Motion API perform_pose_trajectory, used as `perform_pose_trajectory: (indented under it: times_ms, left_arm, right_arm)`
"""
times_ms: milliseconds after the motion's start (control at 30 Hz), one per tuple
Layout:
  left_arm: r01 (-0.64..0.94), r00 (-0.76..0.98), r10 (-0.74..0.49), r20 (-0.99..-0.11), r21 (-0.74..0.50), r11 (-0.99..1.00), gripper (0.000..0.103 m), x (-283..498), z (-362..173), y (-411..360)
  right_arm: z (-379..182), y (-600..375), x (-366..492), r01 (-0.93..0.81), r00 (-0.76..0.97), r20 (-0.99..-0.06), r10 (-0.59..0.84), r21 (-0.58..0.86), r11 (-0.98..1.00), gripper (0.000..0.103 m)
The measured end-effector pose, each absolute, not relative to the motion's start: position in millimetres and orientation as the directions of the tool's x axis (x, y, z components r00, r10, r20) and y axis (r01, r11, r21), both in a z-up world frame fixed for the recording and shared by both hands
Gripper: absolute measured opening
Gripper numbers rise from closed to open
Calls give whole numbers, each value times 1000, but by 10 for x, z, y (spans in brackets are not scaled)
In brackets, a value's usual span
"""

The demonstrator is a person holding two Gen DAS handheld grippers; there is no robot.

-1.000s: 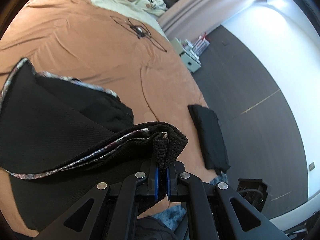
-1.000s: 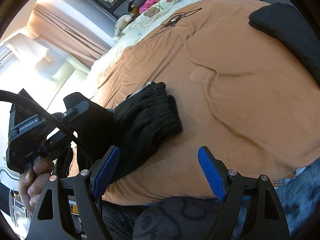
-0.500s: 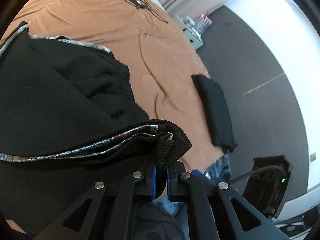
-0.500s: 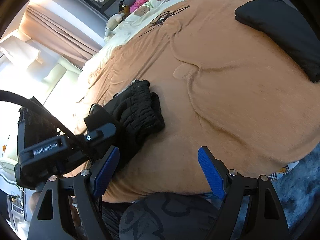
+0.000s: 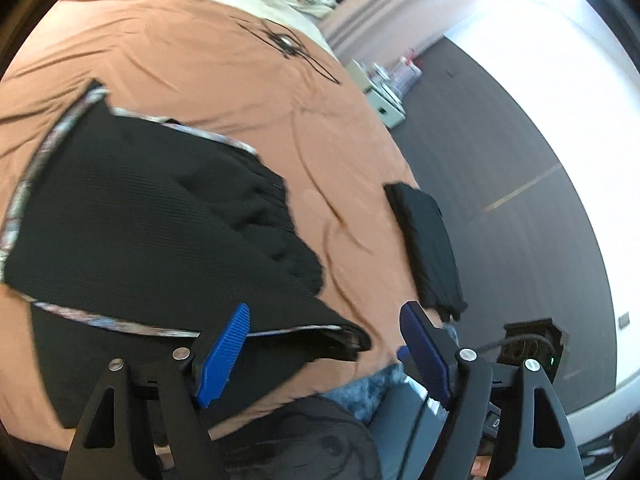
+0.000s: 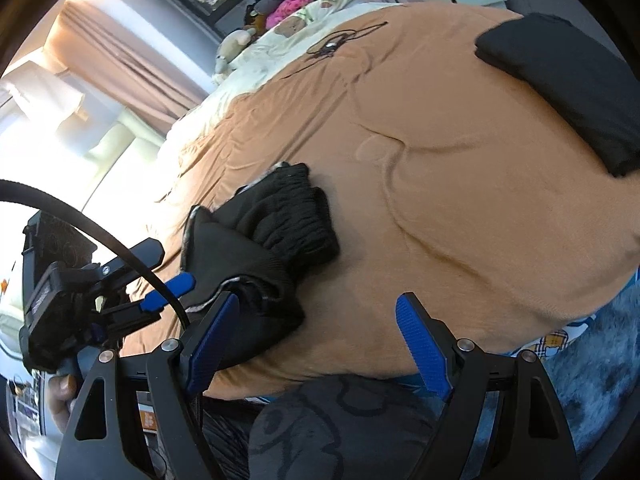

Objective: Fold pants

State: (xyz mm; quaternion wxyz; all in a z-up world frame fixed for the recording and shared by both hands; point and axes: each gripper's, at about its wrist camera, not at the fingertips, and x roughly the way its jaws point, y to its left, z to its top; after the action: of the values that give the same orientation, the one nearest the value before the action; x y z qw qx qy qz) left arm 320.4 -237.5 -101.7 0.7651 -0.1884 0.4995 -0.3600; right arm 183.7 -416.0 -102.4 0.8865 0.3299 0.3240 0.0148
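Black pants with a patterned side stripe lie folded on the orange bedspread. My left gripper is open just above the pants' near folded edge, holding nothing. In the right wrist view the same pants lie at centre left, and the left gripper shows beside them. My right gripper is open and empty over the bed's near edge, to the right of the pants.
A second folded black garment lies at the bed's right edge, also in the right wrist view. A black cable lies further up the bed. Pillows and plush toys are at the head. Dark floor is right of the bed.
My left gripper was shut on the pants' folded edge; it has opened and let the fabric drop onto the bed. The right gripper stayed open.
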Motion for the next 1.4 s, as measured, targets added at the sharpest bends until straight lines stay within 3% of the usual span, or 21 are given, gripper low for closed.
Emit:
perform_pose_trajectory:
  times_ms: [600,900,1100,1300,1400]
  left_arm:
    - [116,397,-616,-680,-629,769,79,3599,-1347,-857]
    - [49,350,-636,-688,-665,746,77,3712,-1742,-759]
    - [22,333,-648,-685,-681,732,67,3802,-1964,-852]
    - [-7,387,-641,-663,-697,717,66,3926,-1999,-876]
    - [-18,407,-629,-662,-694,720,58,4005,-2011,-898]
  right_arm:
    - [-927,-3621,2218,143,741,-622,252,514,846,80]
    - [-922,-3534,2314,158,719,-657,229,474,866,80]
    - [-943,-3543,2305,178,704,-678,212,458,871,80]
    - [-942,-3549,2326,186,691,-692,208,449,874,80]
    - [-951,-3543,2340,185,689,-694,210,448,875,80]
